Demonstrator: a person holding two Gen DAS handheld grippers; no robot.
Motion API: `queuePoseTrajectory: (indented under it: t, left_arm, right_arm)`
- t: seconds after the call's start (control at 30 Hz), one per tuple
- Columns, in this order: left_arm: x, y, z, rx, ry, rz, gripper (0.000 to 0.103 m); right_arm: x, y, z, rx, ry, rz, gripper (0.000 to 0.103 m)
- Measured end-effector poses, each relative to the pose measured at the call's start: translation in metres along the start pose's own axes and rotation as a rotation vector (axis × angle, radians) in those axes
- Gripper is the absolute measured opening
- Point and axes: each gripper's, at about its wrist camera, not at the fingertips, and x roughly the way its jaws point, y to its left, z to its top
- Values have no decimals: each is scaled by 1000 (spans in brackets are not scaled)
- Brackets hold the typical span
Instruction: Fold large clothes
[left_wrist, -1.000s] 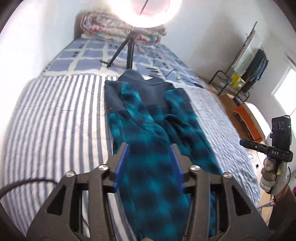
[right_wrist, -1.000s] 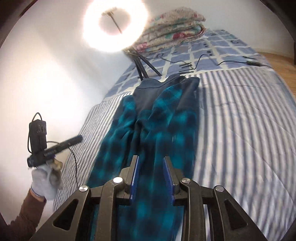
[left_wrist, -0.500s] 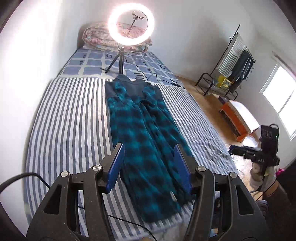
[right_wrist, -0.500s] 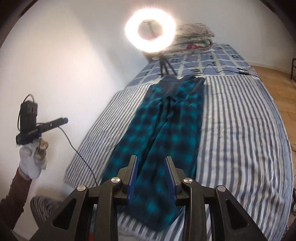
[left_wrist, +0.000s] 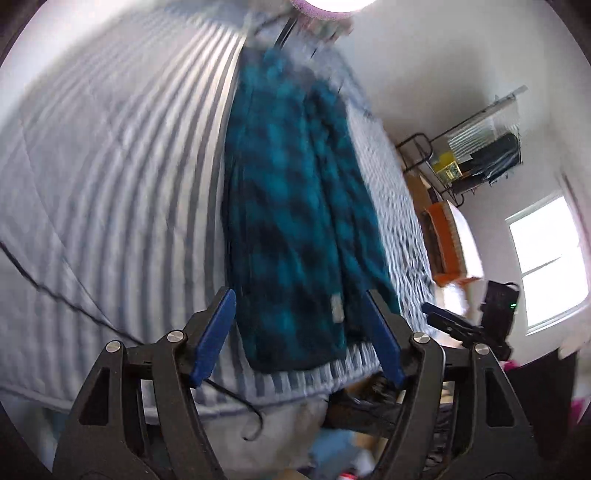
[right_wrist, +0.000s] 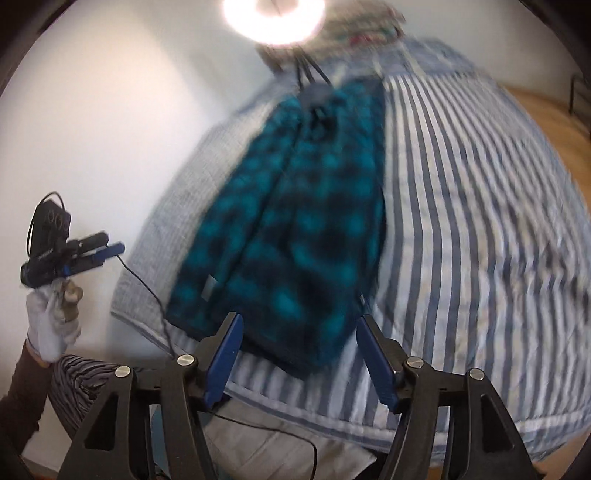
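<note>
While both frames are motion-blurred, you can see the teal plaid trousers (left_wrist: 291, 206) (right_wrist: 295, 221) lying flat lengthwise on the striped bed (left_wrist: 110, 177) (right_wrist: 480, 221), hems at the near edge, waistband twd the ring light (right_wrist: 275, 14). Your left tongs (left_wrist: 301, 336) & right tongs (right_wrist: 301, 360) both gape wide, holding nothing, poised over the hems w/o touching.
</note>
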Motion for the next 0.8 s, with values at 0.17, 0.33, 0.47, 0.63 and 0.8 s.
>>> queuePoseTrajectory:
  t: [0.17,0.33,0.47,0.63,0.8]
  left_arm:
    - [45,46,-14,-199,110,-47,72]
    - [57,55,-21,-210,131,-51,72]
    - [67,53,-25,-203,161,-55,72]
    - [77,39,-27,-160,180,-54,71]
    - [81,27,-38,-124,202,-43,54]
  right_arm:
    - [34,-31,-9,119,58,54,75]
    - [58,-52,-13,202,110,142,75]
    - [73,-56,-17,234,138,184,77]
    - [82,-51,-11,224,145,212,77]
    - [89,-48,-10,236,150,255,70]
